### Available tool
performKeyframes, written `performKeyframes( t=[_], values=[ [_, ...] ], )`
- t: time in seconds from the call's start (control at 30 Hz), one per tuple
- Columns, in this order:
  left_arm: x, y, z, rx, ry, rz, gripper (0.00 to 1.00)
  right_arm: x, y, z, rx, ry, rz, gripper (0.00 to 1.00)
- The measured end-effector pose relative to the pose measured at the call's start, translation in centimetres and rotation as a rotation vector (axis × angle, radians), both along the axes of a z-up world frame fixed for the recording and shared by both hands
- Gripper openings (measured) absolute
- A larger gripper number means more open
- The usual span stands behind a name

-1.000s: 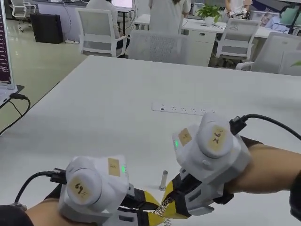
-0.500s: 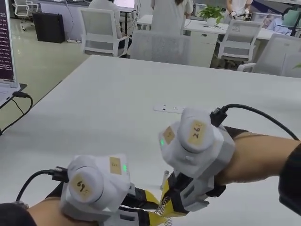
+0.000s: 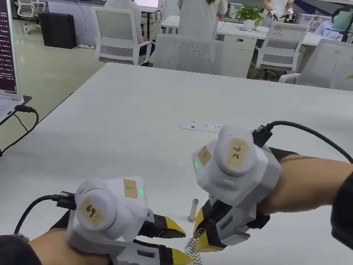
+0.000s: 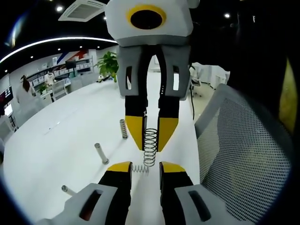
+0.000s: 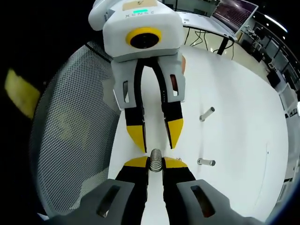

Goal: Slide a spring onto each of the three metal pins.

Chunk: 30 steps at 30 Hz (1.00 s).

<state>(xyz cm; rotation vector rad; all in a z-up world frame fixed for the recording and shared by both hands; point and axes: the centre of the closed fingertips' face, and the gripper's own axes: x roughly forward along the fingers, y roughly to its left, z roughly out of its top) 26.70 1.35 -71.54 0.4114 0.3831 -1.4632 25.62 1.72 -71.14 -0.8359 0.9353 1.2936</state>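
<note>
My right gripper (image 3: 201,237) is shut on a metal spring (image 3: 194,244) that hangs down from its yellow tips. In the right gripper view the spring (image 5: 156,159) shows end-on between that gripper's tips (image 5: 156,165). Facing it, my left gripper (image 3: 176,241) stands open, its tips apart on either side of the spring's lower end (image 4: 149,150). One bare metal pin (image 3: 193,210) stands upright on the white table just behind the jaws. The left gripper view shows two bare pins (image 4: 101,153) (image 4: 68,190) and a ribbed pin (image 4: 123,128) that seems to carry a spring.
A white power strip (image 3: 201,127) lies flat on the table (image 3: 127,121) beyond the grippers. A laptop (image 3: 5,55) and its cable sit off the left edge. A mesh office chair (image 4: 243,154) is close to the near side. Cables trail from both grippers.
My left gripper's jaws have opened and let go of the spring; the right gripper keeps it. The right gripper has shifted slightly right and back.
</note>
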Motion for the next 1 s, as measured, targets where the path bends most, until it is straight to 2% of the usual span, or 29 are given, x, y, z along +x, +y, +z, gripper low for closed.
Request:
performKeyframes(
  t=[0.07,0.13,0.23,0.47,1.0],
  values=[
    [0.1,0.2,0.0,-0.003,0.015,0.008,0.17,0.1,-0.1,0.0,-0.001,0.0,-0.003,0.08],
    [0.3,0.5,0.1,-0.011,0.019,0.023,0.21,0.1,-0.2,0.0,0.002,0.0,-0.007,0.08],
    [0.4,1.0,0.0,-0.009,0.021,0.035,0.22,0.2,-0.3,0.1,0.004,0.001,-0.01,0.08],
    [0.6,2.2,0.2,-0.032,0.051,0.076,0.28,0.2,-0.6,0.1,0.017,0.004,-0.026,0.08],
    [1.4,4.9,0.7,-0.089,0.063,0.183,0.36,0.5,-1.1,0.3,0.022,0.0,-0.037,0.08]
  ],
)
